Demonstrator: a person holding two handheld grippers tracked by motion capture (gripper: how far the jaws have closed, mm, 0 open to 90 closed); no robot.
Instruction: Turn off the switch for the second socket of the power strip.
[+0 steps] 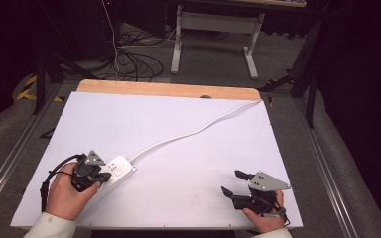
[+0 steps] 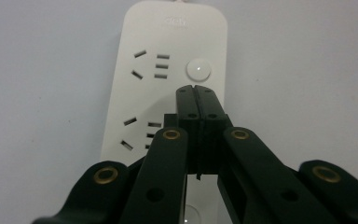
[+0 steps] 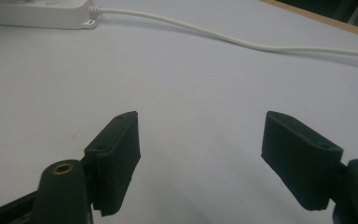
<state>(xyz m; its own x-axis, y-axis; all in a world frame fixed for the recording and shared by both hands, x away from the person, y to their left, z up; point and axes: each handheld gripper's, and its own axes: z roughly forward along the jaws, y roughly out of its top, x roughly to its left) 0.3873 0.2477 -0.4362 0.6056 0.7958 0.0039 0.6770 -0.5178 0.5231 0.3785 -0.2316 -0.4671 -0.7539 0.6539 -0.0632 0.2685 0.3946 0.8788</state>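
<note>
A white power strip [image 1: 120, 167] lies at the front left of the white board [image 1: 178, 129]. Its white cable [image 1: 193, 131] runs off to the board's far right corner. My left gripper [image 1: 99, 173] is over the strip. In the left gripper view the left gripper [image 2: 196, 91] is shut with nothing between its jaws, its tips just short of the round button [image 2: 198, 70] on the power strip [image 2: 168, 56]; whether they touch the strip I cannot tell. My right gripper [image 1: 233, 182] rests open at the front right, and in its own view the right gripper [image 3: 200, 154] holds nothing.
A wooden table edge [image 1: 168, 89] shows beyond the board. Behind it on the floor are loose cables [image 1: 129, 62] and a white desk frame [image 1: 218, 34]. The power strip [image 3: 37, 16] and its cable [image 3: 242, 39] lie far ahead of the right gripper.
</note>
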